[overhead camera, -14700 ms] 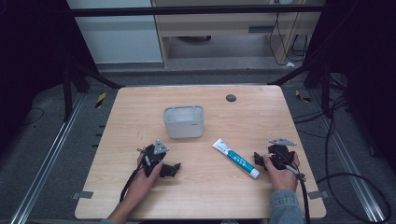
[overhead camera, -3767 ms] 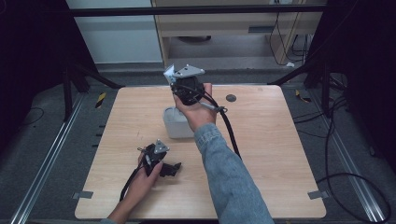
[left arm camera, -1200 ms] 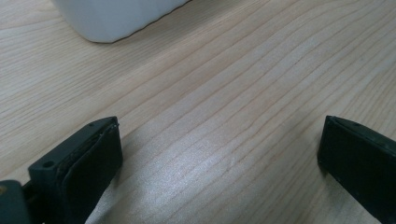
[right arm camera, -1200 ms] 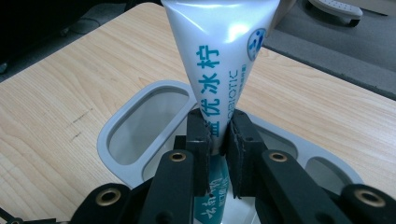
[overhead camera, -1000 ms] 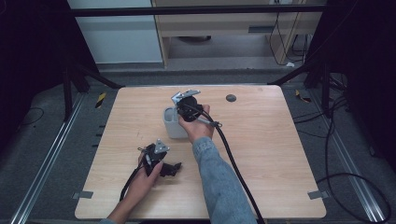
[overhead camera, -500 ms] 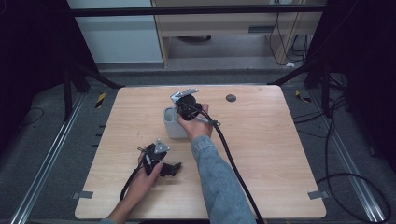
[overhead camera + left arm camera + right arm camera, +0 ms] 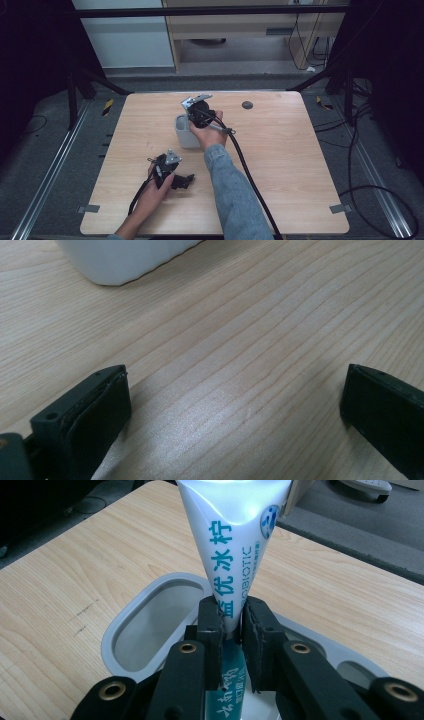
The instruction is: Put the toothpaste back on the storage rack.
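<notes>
In the right gripper view, my right gripper (image 7: 231, 625) is shut on a white toothpaste tube (image 7: 235, 555) with blue print. The tube's flat crimped end points up and away from the camera. Its lower part hangs over the grey oval-mouthed container (image 7: 120, 635) right below the jaws. In the high view, the right gripper (image 7: 196, 111) hovers over the container (image 7: 181, 134) at the table's middle back. My left gripper (image 7: 186, 179) rests near the front left, and its jaws (image 7: 235, 405) stand open on bare wood. The container's wall (image 7: 115, 260) lies ahead of it.
The wooden table (image 7: 300, 150) has free room to the right of the container. A small dark round disc (image 7: 247, 105) lies near the back edge. The right gripper's cable (image 7: 250, 175) trails across the table toward the front.
The tube earlier lay on the table at the right. The right gripper has since taken it, carried it above the container and lowered it. Over the last second nothing has visibly moved.
</notes>
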`<state>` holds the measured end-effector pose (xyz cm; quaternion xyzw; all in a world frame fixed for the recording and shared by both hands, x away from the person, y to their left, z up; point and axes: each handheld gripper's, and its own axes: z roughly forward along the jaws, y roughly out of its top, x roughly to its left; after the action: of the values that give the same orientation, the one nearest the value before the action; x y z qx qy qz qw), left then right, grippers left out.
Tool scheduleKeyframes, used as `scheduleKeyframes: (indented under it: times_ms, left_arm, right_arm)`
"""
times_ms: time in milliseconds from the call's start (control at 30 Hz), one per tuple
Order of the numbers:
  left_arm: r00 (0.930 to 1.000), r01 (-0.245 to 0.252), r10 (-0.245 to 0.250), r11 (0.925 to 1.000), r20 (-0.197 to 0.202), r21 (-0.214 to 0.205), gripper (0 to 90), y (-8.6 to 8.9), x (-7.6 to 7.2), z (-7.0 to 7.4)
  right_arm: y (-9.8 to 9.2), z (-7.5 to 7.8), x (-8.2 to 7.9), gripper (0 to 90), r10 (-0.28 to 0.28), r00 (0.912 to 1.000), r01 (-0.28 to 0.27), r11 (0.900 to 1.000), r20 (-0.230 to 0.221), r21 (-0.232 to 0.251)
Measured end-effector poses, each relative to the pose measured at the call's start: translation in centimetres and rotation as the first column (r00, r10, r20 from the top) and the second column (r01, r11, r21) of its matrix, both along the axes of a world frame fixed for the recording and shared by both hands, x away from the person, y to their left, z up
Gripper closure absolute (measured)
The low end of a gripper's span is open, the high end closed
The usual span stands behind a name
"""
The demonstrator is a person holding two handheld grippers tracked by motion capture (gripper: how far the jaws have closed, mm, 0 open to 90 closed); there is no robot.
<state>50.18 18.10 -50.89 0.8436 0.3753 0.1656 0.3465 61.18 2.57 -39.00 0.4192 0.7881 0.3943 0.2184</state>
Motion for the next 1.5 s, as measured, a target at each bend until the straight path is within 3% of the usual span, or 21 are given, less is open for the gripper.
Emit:
scheduleKeyframes:
  times_ms: [900, 1500]
  left_arm:
    - [1.0000, 0.000, 0.000, 1.0000, 0.000, 0.000, 0.0, 0.0, 0.0, 0.0]
    - [1.0000, 0.002, -0.002, 1.0000, 0.001, 0.000, 0.0, 0.0, 0.0, 0.0]
  right_arm:
    - [-0.2, 1.0, -1.1, 77.2, 0.019, 0.9996, -0.019, 0.9998, 0.021, 0.000]
    - [-1.8, 2.1, -2.6, 74.8, 0.029, 0.9989, -0.029, 0.9996, 0.036, -0.006]
